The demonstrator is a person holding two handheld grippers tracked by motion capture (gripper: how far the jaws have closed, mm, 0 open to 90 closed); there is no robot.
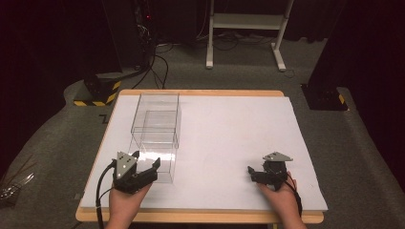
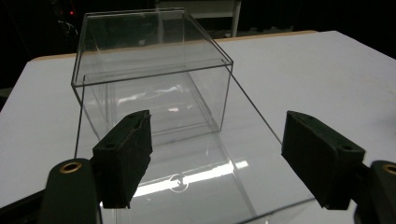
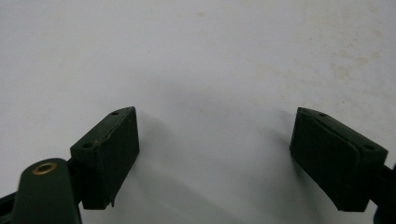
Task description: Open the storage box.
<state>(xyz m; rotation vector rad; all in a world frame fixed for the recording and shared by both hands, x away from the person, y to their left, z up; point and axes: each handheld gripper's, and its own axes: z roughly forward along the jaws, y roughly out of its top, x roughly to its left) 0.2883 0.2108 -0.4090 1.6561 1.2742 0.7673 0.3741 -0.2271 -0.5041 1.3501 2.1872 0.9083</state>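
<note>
A tall clear plastic box (image 1: 155, 113) stands on the left part of the white table top (image 1: 229, 129). A lower clear box (image 1: 157, 160) lies right in front of it, touching it. In the left gripper view the tall clear box (image 2: 154, 79) is straight ahead and the low clear box (image 2: 196, 177) reaches in between the jaws. My left gripper (image 1: 145, 160) (image 2: 219, 154) is open at the near end of the low box, with nothing clamped. My right gripper (image 1: 258, 171) (image 3: 215, 154) is open just above the bare table at the front right, holding nothing.
The wooden table edge (image 1: 200, 217) runs along the front. On the grey carpet stand a black-and-yellow striped base (image 1: 98, 93) at back left, a white desk frame (image 1: 246, 28) behind, and a black stand foot (image 1: 325, 95) at right. Cables (image 1: 157, 67) trail on the floor.
</note>
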